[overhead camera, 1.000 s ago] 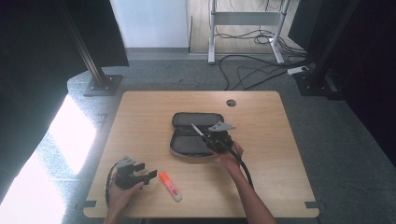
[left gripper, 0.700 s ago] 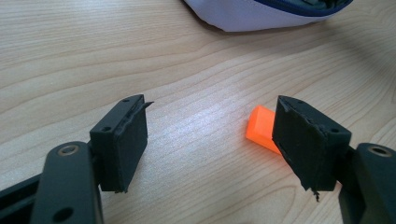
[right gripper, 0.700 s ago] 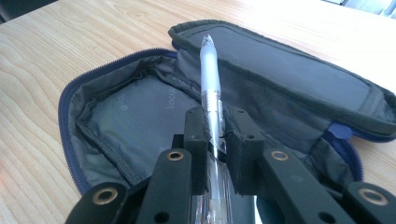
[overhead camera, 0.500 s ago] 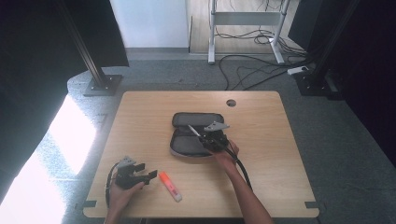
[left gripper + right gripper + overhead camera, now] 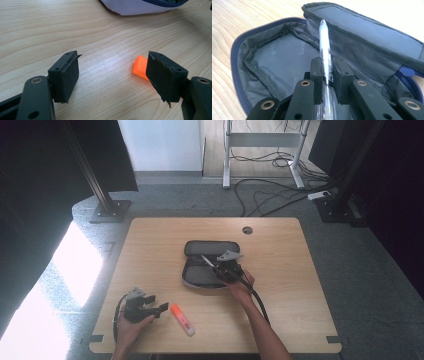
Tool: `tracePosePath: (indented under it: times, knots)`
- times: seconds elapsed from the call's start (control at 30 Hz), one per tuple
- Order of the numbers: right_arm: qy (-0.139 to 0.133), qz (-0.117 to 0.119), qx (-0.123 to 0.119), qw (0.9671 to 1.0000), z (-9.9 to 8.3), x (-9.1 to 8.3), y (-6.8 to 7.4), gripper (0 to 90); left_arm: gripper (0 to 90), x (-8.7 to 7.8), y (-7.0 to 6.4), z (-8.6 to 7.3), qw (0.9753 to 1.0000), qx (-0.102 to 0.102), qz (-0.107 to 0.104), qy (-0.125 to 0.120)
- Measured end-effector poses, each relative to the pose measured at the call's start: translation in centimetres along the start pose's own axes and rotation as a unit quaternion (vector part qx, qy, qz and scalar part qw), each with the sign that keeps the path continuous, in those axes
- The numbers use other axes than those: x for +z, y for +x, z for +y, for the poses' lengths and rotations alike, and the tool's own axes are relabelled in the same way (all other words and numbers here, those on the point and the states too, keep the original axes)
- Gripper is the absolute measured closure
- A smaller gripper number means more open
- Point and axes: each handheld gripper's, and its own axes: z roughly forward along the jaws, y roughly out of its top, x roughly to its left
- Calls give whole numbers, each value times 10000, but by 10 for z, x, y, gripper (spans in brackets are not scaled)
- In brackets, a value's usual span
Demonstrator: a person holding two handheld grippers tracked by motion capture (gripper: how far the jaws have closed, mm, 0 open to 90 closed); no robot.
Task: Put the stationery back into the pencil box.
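A dark grey pencil case (image 5: 207, 261) lies unzipped and spread flat at the table's middle; its grey lining (image 5: 279, 60) faces up. My right gripper (image 5: 222, 268) hovers over the case, shut on a white pen (image 5: 325, 53) whose tip points toward the far flap. The pen (image 5: 207, 262) slants up-left above the case in the high view. My left gripper (image 5: 159, 310) rests open near the front left of the table. An orange highlighter (image 5: 182, 319) lies just right of it; its orange cap (image 5: 141, 67) peeks out beside one of the jaws.
The wooden table (image 5: 300, 285) has a round cable hole (image 5: 247, 230) near its far edge. Black stands (image 5: 107, 207) and cables (image 5: 272, 195) sit on the floor beyond it. The pale outside of the case (image 5: 140, 6) lies ahead of the left gripper.
The right gripper with the pen has shifted slightly left and farther over the open case. The left gripper and the highlighter have stayed put.
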Motion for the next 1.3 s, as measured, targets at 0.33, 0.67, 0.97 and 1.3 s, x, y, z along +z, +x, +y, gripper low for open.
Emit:
tracePosePath:
  times: [0.33,0.67,0.97,1.3]
  knots:
    - [144,-22,-4,9999,-3,6,0,771,270,0,0,0,10000,-5,-13,8]
    - [112,41,-3,9999,-4,2,2,693,270,1,0,0,10000,13,-10,34]
    - [-189,186,366,9990,-6,-9,4,627,270,1,1,0,10000,-18,-4,16]
    - [-354,163,359,9986,-9,-19,9,605,270,0,2,0,10000,-7,11,11]
